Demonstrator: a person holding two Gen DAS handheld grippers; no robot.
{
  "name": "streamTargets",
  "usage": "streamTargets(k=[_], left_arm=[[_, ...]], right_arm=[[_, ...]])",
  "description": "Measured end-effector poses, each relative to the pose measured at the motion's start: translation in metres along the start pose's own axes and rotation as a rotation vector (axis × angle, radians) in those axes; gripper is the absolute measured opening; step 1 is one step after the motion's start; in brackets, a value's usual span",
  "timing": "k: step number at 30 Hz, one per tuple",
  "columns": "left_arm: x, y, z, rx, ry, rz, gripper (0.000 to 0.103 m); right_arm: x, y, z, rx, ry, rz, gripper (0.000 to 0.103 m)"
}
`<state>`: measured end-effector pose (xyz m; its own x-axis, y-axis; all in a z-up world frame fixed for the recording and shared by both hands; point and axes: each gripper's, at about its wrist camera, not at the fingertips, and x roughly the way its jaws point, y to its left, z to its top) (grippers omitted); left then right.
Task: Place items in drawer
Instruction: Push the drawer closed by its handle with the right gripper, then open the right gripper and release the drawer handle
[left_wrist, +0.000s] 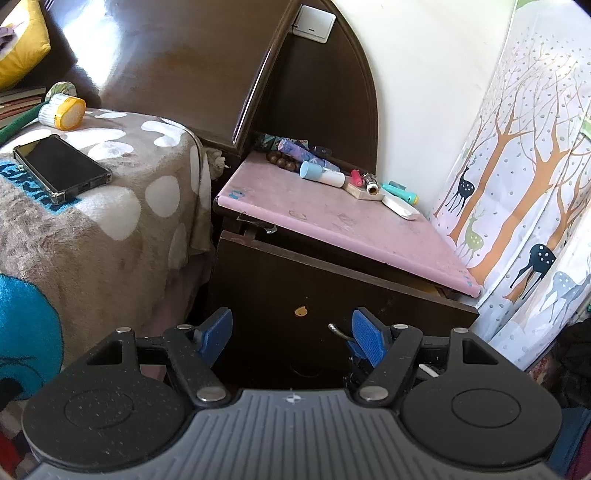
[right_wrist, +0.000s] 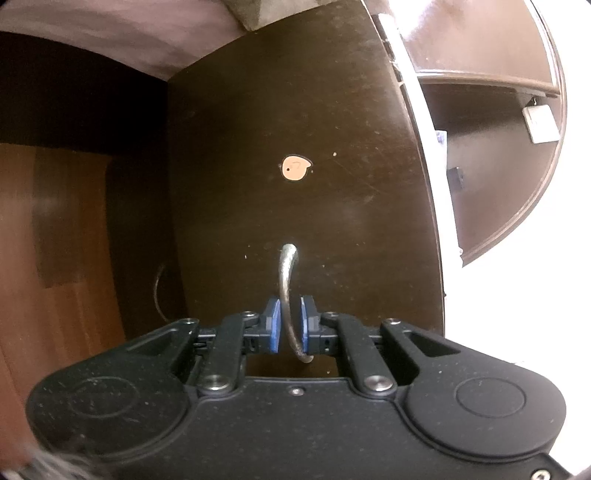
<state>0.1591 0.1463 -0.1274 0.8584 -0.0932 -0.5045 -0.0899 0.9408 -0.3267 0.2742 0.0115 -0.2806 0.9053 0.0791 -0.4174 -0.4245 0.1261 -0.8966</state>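
Observation:
A dark brown drawer front (right_wrist: 295, 110) with a small orange sticker (right_wrist: 295, 168) fills the right wrist view. My right gripper (right_wrist: 289, 321) is shut on its curved metal handle (right_wrist: 286, 280), blue pads on either side of the wire. In the left wrist view the same drawer front (left_wrist: 295, 280) stands slightly forward under the pink nightstand top (left_wrist: 332, 218), with a gap at its right end. Small items (left_wrist: 332, 173) lie at the back of that top: tubes, markers and a bead string. My left gripper (left_wrist: 291, 325) hangs open in front of the drawer, holding nothing.
A bed with a spotted grey blanket (left_wrist: 110, 221) stands left of the nightstand, with a black phone (left_wrist: 61, 168) and a yellow container (left_wrist: 66, 110) on it. A curtain printed with trees and deer (left_wrist: 517, 184) hangs on the right. Wooden floor (right_wrist: 55, 258) shows beside the drawer.

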Motion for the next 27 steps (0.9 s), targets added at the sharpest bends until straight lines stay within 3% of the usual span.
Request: streamTargets(k=[4, 10, 16, 20, 23, 27], left_arm=[[0.001, 0.003, 0.001, -0.012, 0.000, 0.002, 0.071], [0.007, 0.002, 0.001, -0.019, 0.011, -0.004, 0.071], [0.009, 0.003, 0.000, -0.026, 0.019, 0.007, 0.071], [0.012, -0.001, -0.001, -0.010, 0.028, 0.004, 0.071], [0.014, -0.001, -0.002, -0.004, 0.035, 0.009, 0.071], [0.016, 0.001, 0.000, -0.011, 0.033, 0.012, 0.071]], right_arm=[[-0.005, -0.004, -0.001, 0.047, 0.019, -0.017, 0.006], [-0.004, 0.013, -0.006, -0.006, -0.029, -0.047, 0.000], [-0.010, 0.013, -0.006, 0.027, 0.006, -0.041, 0.000], [0.002, 0.011, -0.004, 0.018, 0.008, -0.008, 0.000], [0.019, -0.003, 0.002, 0.061, 0.056, 0.020, 0.000], [0.033, -0.002, 0.006, 0.061, 0.076, 0.009, 0.000]])
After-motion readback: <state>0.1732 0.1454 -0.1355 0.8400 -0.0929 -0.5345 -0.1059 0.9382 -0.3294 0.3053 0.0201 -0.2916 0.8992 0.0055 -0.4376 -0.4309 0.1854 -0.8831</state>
